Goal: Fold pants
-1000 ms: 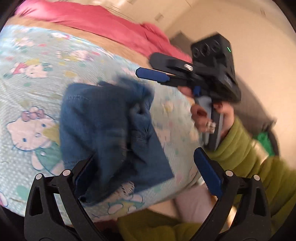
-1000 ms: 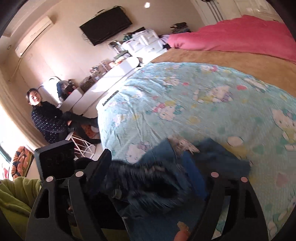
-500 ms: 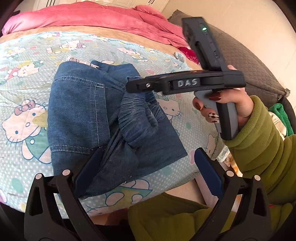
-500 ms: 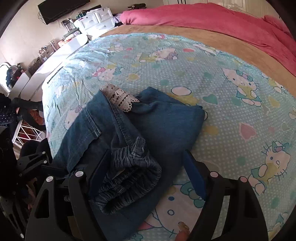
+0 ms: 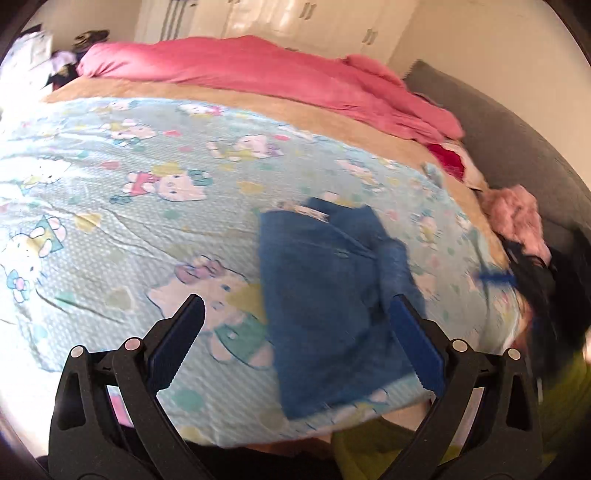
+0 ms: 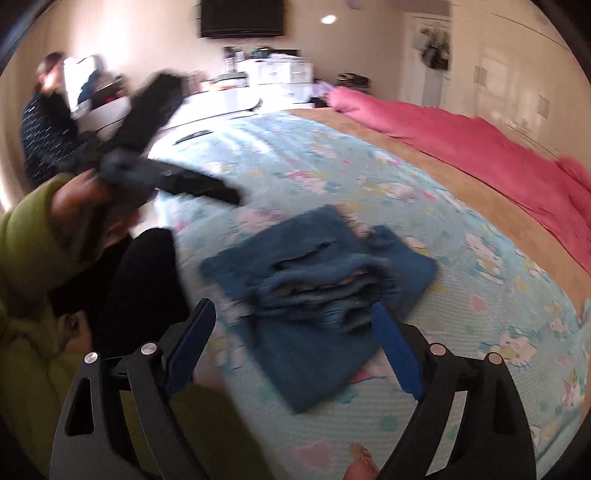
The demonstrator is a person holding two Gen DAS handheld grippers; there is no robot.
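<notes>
While the right tool (image 6: 295,347) is seen with its jaws opening and empty, the left tool (image 5: 295,343) is held wide, gripping nothing. Folded denim pants (image 6: 317,295) lie apart from both on the cartoon-cat sheet (image 5: 147,221). No writing can be read. A wall television (image 6: 242,18) is shown only by the right view.

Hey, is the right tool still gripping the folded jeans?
No, the right tool is opening, clear above the folded jeans lying on the bedspread.
</notes>
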